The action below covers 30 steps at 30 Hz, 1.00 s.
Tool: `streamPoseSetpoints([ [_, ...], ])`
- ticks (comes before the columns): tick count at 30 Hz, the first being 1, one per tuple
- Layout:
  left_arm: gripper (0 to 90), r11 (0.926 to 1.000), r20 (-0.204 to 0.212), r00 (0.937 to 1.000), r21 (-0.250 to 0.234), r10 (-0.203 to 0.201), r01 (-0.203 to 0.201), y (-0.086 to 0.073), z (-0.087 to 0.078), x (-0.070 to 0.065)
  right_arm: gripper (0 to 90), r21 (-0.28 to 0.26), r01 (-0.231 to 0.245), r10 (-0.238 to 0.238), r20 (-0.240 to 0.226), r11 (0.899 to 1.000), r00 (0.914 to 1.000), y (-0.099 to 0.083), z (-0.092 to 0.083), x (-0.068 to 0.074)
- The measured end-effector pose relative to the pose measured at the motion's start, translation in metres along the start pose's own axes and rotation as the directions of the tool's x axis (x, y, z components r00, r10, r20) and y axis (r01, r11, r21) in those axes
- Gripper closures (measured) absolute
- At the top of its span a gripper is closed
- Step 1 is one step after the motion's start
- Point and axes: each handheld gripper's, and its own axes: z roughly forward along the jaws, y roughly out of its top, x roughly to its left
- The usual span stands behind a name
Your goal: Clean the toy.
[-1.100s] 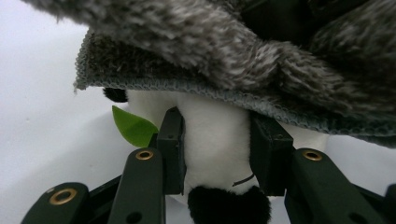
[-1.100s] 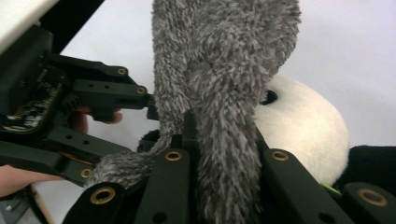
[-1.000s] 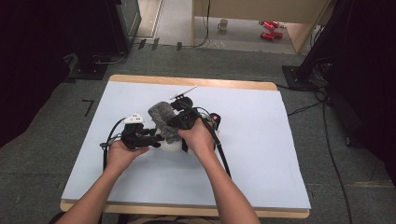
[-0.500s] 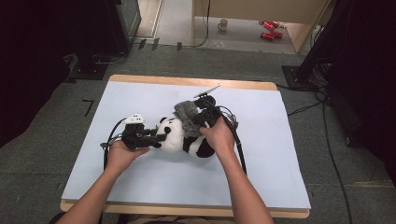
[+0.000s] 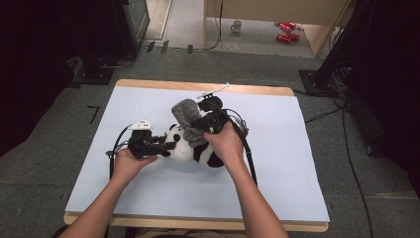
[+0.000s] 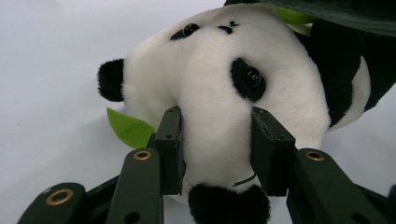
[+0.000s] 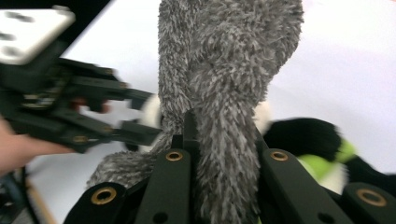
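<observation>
Panda plush toy (image 5: 190,146) is lying on its side near the middle of the light blue surface (image 5: 297,168), with its head pointing left and its black-and-white body stretching right toward the person's right hand. In the left gripper view, the panda's white head is sitting between the two black jaws of the left tool (image 6: 217,154), and both pads are pressing into the fur below one eye, so this tool is clamped on the head; its jaws have just been opening a little while the plush remains between them. A green felt leaf (image 6: 128,129) is poking out beside the left jaw. In the high view, the left tool (image 5: 166,146) is lying level just left of the toy, and the left hand (image 5: 130,163) is gripping its body from the near side.

The right tool (image 5: 198,124) is hanging just above the panda's back, and the right hand (image 5: 225,144) is gripping it from the near side. Its jaws are closed tight on a grey fuzzy cloth (image 5: 186,116), which is rising above the toy toward the far side. In the right gripper view, the grey fuzzy cloth (image 7: 229,93) is standing up out of the pinched jaws of the right tool (image 7: 224,140), and the left tool (image 7: 79,112) is showing farther off at the left.
</observation>
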Motion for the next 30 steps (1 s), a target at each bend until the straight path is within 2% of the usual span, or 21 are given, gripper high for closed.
streamPoseSetpoints([
  [1,59.6,1.0000,-0.002,1.0000,-0.002,0.000,0.000,0.000,0.000,0.000,79.6,-0.004,0.003,-0.003,-0.029,1.000,0.9996,0.000,0.000,0.005],
  [2,59.4,1.0000,-0.001,1.0000,-0.004,0.002,-0.002,0.000,0.000,0.000,79.6,-0.007,0.005,-0.006,-0.038,1.000,0.9992,-0.002,0.000,0.009],
  [4,58.8,1.0000,-0.001,1.0000,-0.003,0.008,-0.008,0.000,0.000,0.000,79.6,-0.007,0.020,-0.020,-0.044,1.000,0.9988,-0.007,0.006,0.017],
  [7,57.2,0.9997,-0.002,0.9997,-0.002,0.023,-0.023,0.000,-0.001,0.000,79.6,0.010,0.010,-0.010,-0.053,1.000,0.9986,-0.016,0.022,0.023],
  [10,50.9,0.9994,0.000,0.9994,-0.001,0.034,-0.034,-0.001,-0.002,0.001,79.6,0.026,0.015,-0.014,-0.028,1.000,0.9995,-0.022,0.033,0.022],
  [12,46.1,0.9994,0.014,0.9996,-0.021,0.026,-0.026,-0.001,-0.004,0.003,79.6,0.012,0.009,-0.009,-0.028,1.000,0.9996,-0.022,0.034,0.018],
  [15,43.0,0.9980,0.020,0.9988,-0.047,0.044,-0.043,0.000,-0.009,0.004,79.5,0.004,0.017,-0.017,-0.007,1.000,0.9998,-0.020,0.033,0.014],
  [20,36.3,0.9922,0.007,0.9924,-0.018,0.123,-0.123,-0.002,-0.009,0.000,79.4,-0.019,-0.006,0.006,-0.014,1.000,0.9999,-0.017,0.034,0.002],
  [21,34.7,0.9919,0.006,0.9920,-0.020,0.126,-0.126,-0.003,-0.007,-0.001,79.4,-0.020,-0.011,0.011,-0.018,1.000,0.9998,-0.016,0.034,0.000],
  [26,29.1,0.9933,0.017,0.9950,-0.064,0.098,-0.097,-0.006,0.003,0.003,79.1,-0.020,-0.010,0.009,-0.015,1.000,0.9998,-0.013,0.034,-0.003],
  [30,28.2,0.9957,0.034,0.9968,-0.059,0.073,-0.071,-0.007,0.006,0.005,79.1,-0.018,-0.015,0.015,-0.010,1.000,0.9998,-0.010,0.034,-0.004],
])
